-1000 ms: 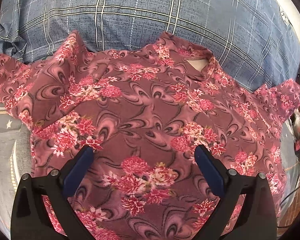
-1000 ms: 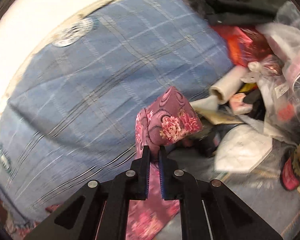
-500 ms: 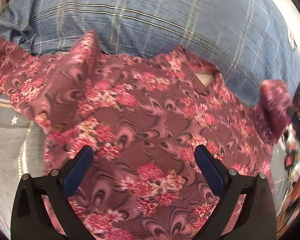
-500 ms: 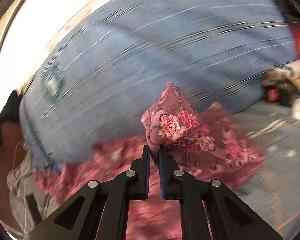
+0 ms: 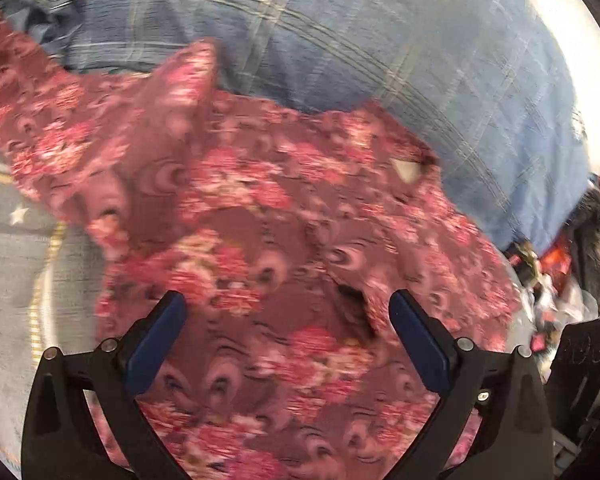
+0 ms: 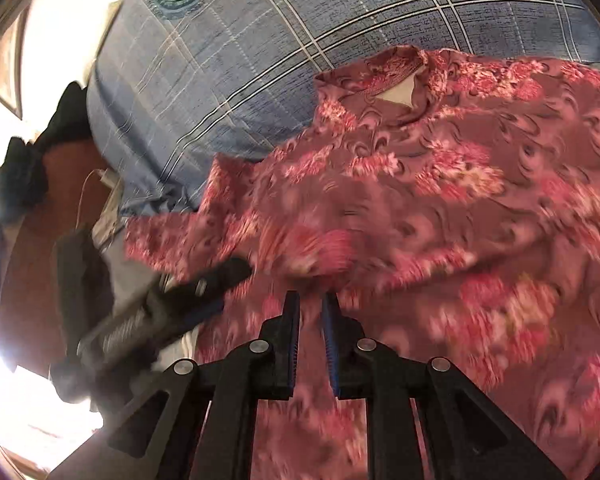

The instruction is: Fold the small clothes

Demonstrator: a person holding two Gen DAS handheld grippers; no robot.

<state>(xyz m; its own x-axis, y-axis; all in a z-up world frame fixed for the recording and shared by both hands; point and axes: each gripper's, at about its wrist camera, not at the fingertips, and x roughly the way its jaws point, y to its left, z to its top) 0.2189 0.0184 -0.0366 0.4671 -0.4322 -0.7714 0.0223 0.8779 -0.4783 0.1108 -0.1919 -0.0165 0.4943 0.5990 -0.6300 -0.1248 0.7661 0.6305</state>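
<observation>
A maroon shirt with pink flowers (image 5: pixel 300 240) lies spread on the bed, its neck label (image 5: pixel 406 168) towards the blue plaid quilt. My left gripper (image 5: pixel 286 312) hovers wide open over the shirt's lower body, with nothing between its fingers. In the right wrist view the shirt (image 6: pixel 440 200) fills the right half. A fold of sleeve cloth (image 6: pixel 316 256) lies on the body just past my right gripper (image 6: pixel 311 300). Its jaws are opening with a narrow gap, and no cloth stands up between them. The left gripper (image 6: pixel 220 292) shows blurred at the shirt's left edge.
The blue plaid quilt (image 6: pixel 260 60) bulges behind the shirt. A grey sheet with a star (image 5: pixel 20 240) lies on the left. Packets and bags (image 5: pixel 552 272) are piled at the far right. Dark clothing (image 6: pixel 24 172) and a white cable (image 6: pixel 100 176) lie beyond the bed's left side.
My right gripper swung the pinched sleeve across from the cluttered side and down onto the shirt's body, and its jaws have parted slightly. The left gripper shifted a little and stayed open.
</observation>
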